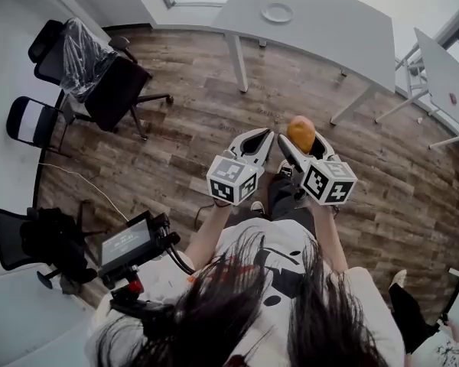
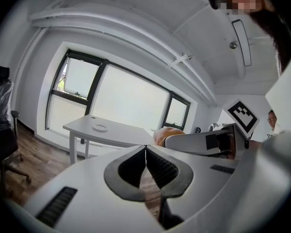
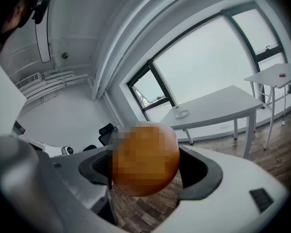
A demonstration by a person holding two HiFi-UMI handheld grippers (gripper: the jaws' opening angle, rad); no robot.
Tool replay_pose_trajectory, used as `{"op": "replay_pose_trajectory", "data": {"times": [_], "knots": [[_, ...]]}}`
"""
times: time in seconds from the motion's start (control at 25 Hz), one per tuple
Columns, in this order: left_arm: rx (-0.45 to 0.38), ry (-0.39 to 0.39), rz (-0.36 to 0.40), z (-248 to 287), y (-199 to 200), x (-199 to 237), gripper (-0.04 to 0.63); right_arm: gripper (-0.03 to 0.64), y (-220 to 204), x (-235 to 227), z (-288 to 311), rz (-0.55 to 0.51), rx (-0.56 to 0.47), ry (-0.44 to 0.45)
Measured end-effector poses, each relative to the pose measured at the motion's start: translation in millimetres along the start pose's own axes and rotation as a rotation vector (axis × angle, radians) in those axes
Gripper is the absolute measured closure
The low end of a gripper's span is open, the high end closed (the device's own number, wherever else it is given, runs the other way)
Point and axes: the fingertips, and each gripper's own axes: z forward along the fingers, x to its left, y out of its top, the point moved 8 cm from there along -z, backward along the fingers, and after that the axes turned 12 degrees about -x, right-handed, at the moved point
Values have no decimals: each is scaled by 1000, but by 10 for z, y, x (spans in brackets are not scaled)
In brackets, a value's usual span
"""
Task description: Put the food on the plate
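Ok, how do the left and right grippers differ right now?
The left gripper has its jaws closed together with nothing between them; the right gripper has its jaws spread around the round orange food, gripping it. In the head view the left gripper's tips are bare, while the food bulges above the right gripper's. Shared: both are side by side over the wood floor, short of the table with the plate.

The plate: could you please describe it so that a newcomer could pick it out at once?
Find the long pale table on the wood floor ahead of the person. The plate lies flat on its top: small, round, white. The next table to the right bears a tiny red item instead.
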Motion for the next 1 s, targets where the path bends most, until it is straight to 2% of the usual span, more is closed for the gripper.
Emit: {"op": "replay_pose_trajectory", "data": {"times": [0.28, 0.52, 1.0], "knots": [[2, 19, 4, 465, 56, 281, 589, 229, 133, -330, 455, 12, 22, 15], [-25, 67, -18, 973, 201, 612, 589, 229, 406, -590, 960, 0, 41, 48], [0, 75, -9, 2078, 260, 841, 589, 230, 851, -1369, 1666, 24, 67, 77]]}}
